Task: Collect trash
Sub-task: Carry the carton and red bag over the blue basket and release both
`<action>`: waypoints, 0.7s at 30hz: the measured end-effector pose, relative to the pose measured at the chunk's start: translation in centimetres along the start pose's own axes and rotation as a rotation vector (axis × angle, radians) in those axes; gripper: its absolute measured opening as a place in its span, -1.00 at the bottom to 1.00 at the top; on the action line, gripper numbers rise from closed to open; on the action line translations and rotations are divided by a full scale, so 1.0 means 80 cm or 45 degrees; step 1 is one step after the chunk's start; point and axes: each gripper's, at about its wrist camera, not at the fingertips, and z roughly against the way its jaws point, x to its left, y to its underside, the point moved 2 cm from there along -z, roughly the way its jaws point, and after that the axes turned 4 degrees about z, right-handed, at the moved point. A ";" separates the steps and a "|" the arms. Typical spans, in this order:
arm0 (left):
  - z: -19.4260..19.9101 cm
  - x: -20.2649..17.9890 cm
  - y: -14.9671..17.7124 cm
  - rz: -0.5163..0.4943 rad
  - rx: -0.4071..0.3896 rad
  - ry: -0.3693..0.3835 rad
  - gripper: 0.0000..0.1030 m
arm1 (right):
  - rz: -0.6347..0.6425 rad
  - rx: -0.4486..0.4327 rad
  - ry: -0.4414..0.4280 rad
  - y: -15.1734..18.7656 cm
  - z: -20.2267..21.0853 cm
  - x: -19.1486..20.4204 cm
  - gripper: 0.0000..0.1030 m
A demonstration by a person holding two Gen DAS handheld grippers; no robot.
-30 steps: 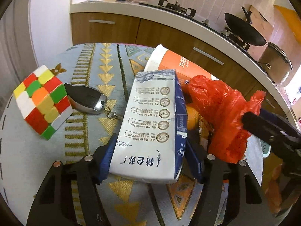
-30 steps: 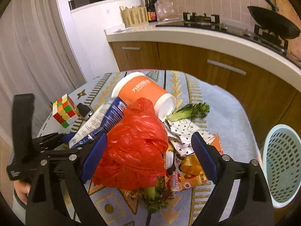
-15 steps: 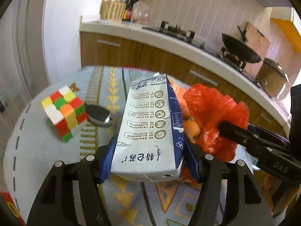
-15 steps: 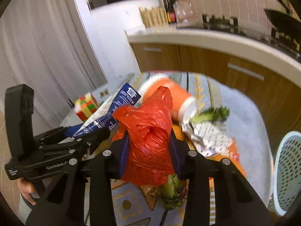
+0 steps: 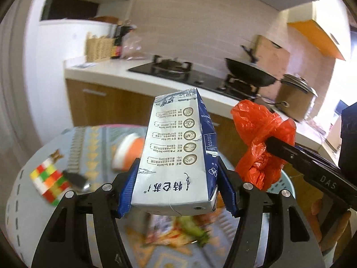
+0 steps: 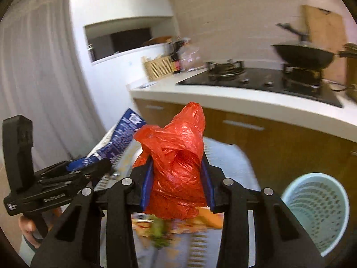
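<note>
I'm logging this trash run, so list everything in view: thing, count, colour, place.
milk carton: 1, white and blue, in the left hand-held gripper
plastic bag: 1, red, in the right hand-held gripper
waste basket: 1, pale blue, beside the table
paper cup: 1, orange and white, lying on the table
puzzle cube: 1, multicoloured, table's left
car key: 1, black, beside the cube
scraps: blurred, table's near side
table: 1, patterned cloth
wok: 1, black, on the stove
pot: 1, lidded, on the counter
left hand-held gripper: black, blue pads
right hand-held gripper: black, blue pads
</note>
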 end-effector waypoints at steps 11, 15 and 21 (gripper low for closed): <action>-0.083 -0.150 0.016 -0.155 0.121 0.126 0.19 | -0.203 -0.023 0.337 0.047 0.066 -0.164 -0.32; -0.118 -0.202 0.035 -0.216 0.187 0.169 0.19 | -0.279 -0.016 0.445 0.073 0.089 -0.219 -0.32; -0.166 -0.268 0.066 -0.290 0.283 0.225 0.19 | -0.371 0.021 0.572 0.119 0.116 -0.287 -0.32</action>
